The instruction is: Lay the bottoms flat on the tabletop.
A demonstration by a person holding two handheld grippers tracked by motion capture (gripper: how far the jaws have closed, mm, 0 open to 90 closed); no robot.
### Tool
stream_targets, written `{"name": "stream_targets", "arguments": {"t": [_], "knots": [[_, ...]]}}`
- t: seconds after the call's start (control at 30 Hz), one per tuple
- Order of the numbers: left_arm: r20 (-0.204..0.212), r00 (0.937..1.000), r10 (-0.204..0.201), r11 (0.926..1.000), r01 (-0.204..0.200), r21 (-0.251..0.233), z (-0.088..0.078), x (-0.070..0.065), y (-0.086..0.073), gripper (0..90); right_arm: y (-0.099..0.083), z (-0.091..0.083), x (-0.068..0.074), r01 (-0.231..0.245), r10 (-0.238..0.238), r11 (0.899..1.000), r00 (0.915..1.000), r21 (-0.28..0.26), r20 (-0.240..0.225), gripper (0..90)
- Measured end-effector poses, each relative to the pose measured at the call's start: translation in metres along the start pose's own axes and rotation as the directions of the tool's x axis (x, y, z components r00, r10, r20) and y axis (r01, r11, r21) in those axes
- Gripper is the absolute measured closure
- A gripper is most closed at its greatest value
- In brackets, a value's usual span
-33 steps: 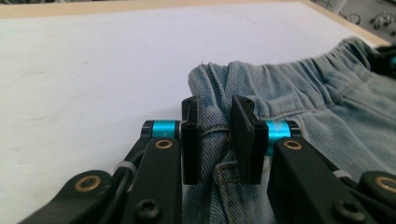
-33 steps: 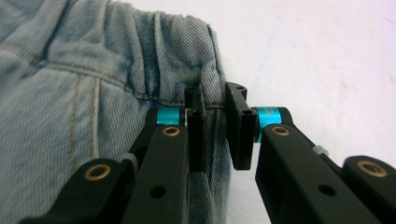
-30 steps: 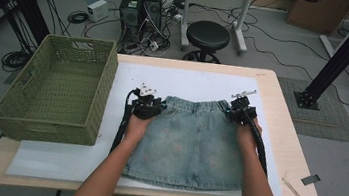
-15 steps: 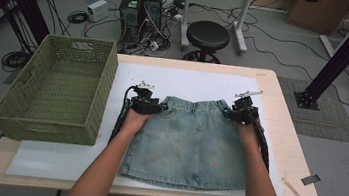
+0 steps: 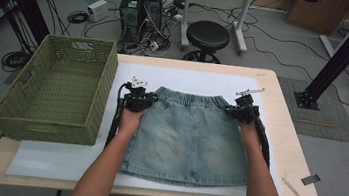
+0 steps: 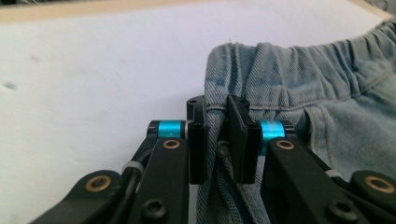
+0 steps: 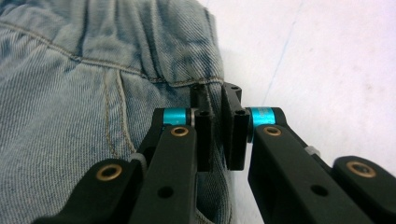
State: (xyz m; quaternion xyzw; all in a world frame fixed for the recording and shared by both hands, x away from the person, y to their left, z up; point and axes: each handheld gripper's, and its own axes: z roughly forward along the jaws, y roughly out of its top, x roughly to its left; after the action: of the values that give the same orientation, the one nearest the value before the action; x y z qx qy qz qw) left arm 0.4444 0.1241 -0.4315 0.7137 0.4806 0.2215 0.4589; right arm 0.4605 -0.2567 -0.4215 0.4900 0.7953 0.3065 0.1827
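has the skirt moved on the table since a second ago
No. The skirt lies in the same spot beside the basket, with both tongs at its waistband corners.

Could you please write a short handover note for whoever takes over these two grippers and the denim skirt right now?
Left gripper: has just been closing, shut on the denim skirt at the waistband's left corner.
Right gripper: has just been closing, shut on the skirt's right side edge just below the waistband.
Skirt lies flat on the white sheet, waistband away from the person; green basket stands to its left.
Done: both corners gripped.
Left: probably fold the skirt or lift it into the basket.
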Motion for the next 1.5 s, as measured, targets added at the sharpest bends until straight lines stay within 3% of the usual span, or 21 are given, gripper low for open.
{"name": "stream_targets", "arguments": {"t": [0.1,0.13,0.17,0.2,0.23,0.33,0.4,0.5,0.67,0.77,0.9,0.93,1.0,1.07,1.1,1.13,1.17,1.27,1.4,1.47,1.5], "knots": [[-0.041,0.9991,0.006,0.9996,-0.007,-0.029,-0.001,0.003,0.004,79.0,0.006,0.002,0.005,-0.007,0.007,1.0,0.9996,-0.029,0.027,86.6],[-0.07,0.9975,-0.007,0.9994,0.005,-0.034,-0.002,0.007,0.004,86.3,0.008,0.004,0.006,-0.008,0.01,0.999,0.999,-0.033,0.044,86.7],[-0.1,0.994,-0.044,0.9986,0.041,-0.034,-0.003,0.011,0.003,86.8,0.008,0.007,0.007,-0.009,0.011,1.0,0.9977,-0.025,0.067,86.6],[-0.151,0.9874,-0.047,0.9982,0.041,-0.045,-0.006,0.018,0.001,89.7,0.007,0.01,0.006,-0.024,0.025,1.0,0.9967,-0.019,0.077,86.5],[-0.143,0.9867,-0.077,0.9966,0.072,-0.039,-0.008,0.025,-0.002,89.7,0.005,0.013,0.005,-0.05,0.05,0.999,0.9923,-0.003,0.114,86.5],[-0.064,0.9961,-0.06,0.9975,0.058,-0.04,-0.011,0.03,-0.009,87.9,-0.005,0.019,-0.005,-0.114,0.115,0.992,0.9931,-0.049,0.021,85.1],[-0.027,0.9972,-0.07,0.9973,0.069,-0.027,-0.009,0.027,-0.01,79.8,-0.006,0.02,-0.005,-0.116,0.117,0.991,0.9932,-0.063,0.002,81.1],[0.036,0.9985,-0.042,0.9989,0.043,-0.019,-0.003,0.017,-0.009,69.8,-0.004,0.016,-0.003,-0.113,0.114,0.99,0.9935,-0.081,0.006,70.4],[0.108,0.9922,-0.063,0.9978,0.06,0.028,0.004,0.012,-0.006,53.4,-0.001,0.001,-0.005,-0.111,0.113,0.985,0.9936,-0.134,0.004,52.1],[0.108,0.9923,-0.061,0.9959,0.053,0.074,0.007,0.012,-0.008,50.7,-0.002,-0.01,-0.011,-0.081,0.085,0.989,0.9962,-0.125,0.022,51.8],[0.119,0.9886,-0.092,0.9846,0.073,0.159,0.014,0.015,-0.015,49.3,-0.013,-0.015,-0.022,-0.11,0.109,0.991,0.9938,-0.079,-0.025,55.6],[0.122,0.9885,-0.09,0.9852,0.07,0.156,0.014,0.015,-0.015,49.8,-0.016,-0.013,-0.023,-0.109,0.106,0.992,0.9933,-0.061,-0.044,56.0],[0.138,0.9882,-0.067,0.9845,0.043,0.17,0.013,0.012,-0.015,67.6,-0.022,-0.007,-0.022,-0.102,0.1,0.995,0.9906,-0.006,-0.093,54.5],[0.12,0.9917,-0.047,0.9862,0.027,0.164,0.012,0.009,-0.015,79.0,-0.025,0.0,-0.018,-0.079,0.083,0.996,0.9915,0.044,-0.099,58.0],[0.103,0.9932,-0.054,0.9875,0.038,0.153,0.011,0.009,-0.016,80.3,-0.026,0.0,-0.016,-0.071,0.074,0.997,0.9933,0.033,-0.089,74.3],[0.077,0.9956,-0.054,0.9893,0.043,0.139,0.008,0.01,-0.016,81.2,-0.025,0.0,-0.016,-0.074,0.078,0.997,0.9907,0.035,-0.111,82.4],[0.049,0.9974,-0.052,0.992,0.046,0.118,0.005,0.012,-0.017,82.2,-0.024,-0.002,-0.015,-0.059,0.062,0.998,0.9938,0.037,-0.092,84.5],[0.009,0.9982,-0.059,0.9955,0.058,0.076,-0.001,0.016,-0.018,82.7,-0.02,-0.007,-0.015,-0.053,0.053,0.999,0.9983,-0.002,-0.026,85.3],[0.003,0.9991,-0.042,0.9962,0.042,0.076,-0.001,0.015,-0.02,82.4,-0.019,-0.004,-0.012,-0.061,0.06,0.998,0.9982,-0.029,-0.004,84.8],[0.023,0.999,-0.038,0.9972,0.036,0.066,-0.003,0.015,-0.02,77.4,-0.02,0.0,-0.011,-0.053,0.053,0.998,0.9983,-0.022,-0.023,78.0],[0.036,0.9976,-0.059,0.9961,0.057,0.068,-0.004,0.016,-0.02,71.3,-0.021,-0.002,-0.011,-0.068,0.067,0.997,0.9971,-0.03,-0.035,67.3]]}}
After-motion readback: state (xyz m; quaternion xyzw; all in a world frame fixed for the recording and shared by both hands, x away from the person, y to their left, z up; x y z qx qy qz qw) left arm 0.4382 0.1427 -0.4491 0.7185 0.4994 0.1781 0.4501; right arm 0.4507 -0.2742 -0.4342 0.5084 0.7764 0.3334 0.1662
